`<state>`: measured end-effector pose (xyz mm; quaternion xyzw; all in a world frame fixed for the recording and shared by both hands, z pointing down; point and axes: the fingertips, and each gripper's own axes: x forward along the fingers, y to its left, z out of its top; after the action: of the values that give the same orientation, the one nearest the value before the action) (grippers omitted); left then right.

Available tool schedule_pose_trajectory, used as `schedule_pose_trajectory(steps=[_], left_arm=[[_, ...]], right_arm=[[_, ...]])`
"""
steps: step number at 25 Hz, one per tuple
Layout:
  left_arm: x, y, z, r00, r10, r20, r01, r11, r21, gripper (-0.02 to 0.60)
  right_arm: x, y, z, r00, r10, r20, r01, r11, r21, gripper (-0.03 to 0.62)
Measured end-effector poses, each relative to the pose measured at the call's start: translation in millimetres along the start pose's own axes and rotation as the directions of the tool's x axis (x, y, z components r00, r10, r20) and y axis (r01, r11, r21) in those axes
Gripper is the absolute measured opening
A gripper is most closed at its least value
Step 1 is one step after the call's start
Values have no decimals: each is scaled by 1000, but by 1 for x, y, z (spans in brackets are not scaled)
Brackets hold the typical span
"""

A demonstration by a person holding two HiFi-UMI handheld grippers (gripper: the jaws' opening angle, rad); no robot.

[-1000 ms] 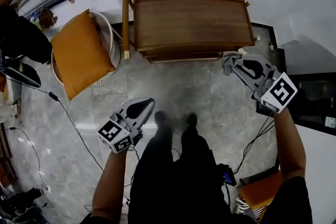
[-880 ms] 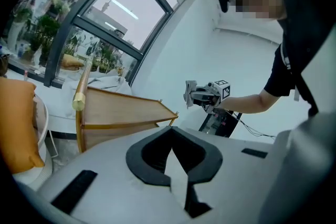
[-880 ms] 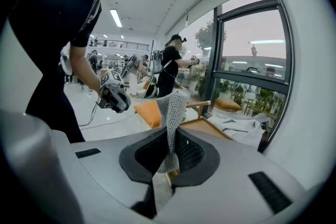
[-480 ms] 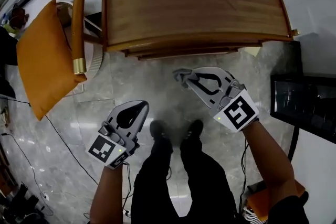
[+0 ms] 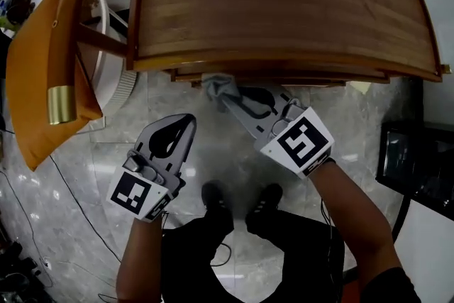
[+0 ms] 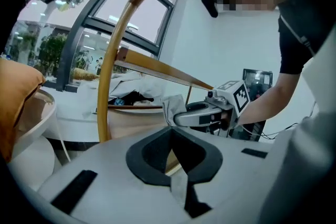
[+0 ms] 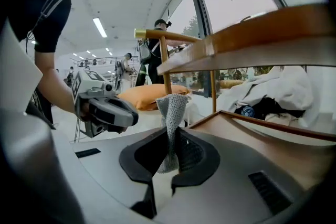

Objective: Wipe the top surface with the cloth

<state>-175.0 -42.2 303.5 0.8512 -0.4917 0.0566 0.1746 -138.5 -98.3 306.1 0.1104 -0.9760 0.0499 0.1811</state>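
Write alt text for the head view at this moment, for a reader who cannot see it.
Seen from above, the right gripper holds a grey cloth pinched in its jaws at the near edge of a wooden table. The left gripper hangs shut and empty over the marble floor, with an orange cushion to its left.

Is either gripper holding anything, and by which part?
Right gripper pinches the grey cloth by one end, the rest bunched beyond its jaws. Left gripper: shut, empty.
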Motion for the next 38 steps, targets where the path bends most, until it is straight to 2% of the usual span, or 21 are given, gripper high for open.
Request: schedule_pose_trajectory(steps=[4,9,14,20,24,30,38], left_arm=[[12,32,-7,999,23,25,-24,998,61,11],[21,65,-26,999,48,-1,-47,992,121,11],[25,87,-31,997,72,-9,-69,980,186,11],[29,103,-37,993,115,25,-117,975,188,11],[17,103,-37,988,151,39,-155,971,180,11],[8,90,-44,991,136,4,-134,965,224,11],[12,84,-49,993,118,-4,-114,970,215,11]], right_arm=[[41,-14,-20,999,1,-43,-2,1000,-13,35],[79,-19,-32,995,5,-101,-14,996,-88,34],[97,-15,-26,992,-3,-123,-17,987,-159,34],[114,-13,-19,990,-29,-135,-2,975,-222,34],[128,-17,-27,978,-46,-201,-5,970,-245,34],[147,-21,-50,948,-83,-308,-12,955,-296,34],[149,-25,-52,937,-116,-330,-3,940,-340,34]])
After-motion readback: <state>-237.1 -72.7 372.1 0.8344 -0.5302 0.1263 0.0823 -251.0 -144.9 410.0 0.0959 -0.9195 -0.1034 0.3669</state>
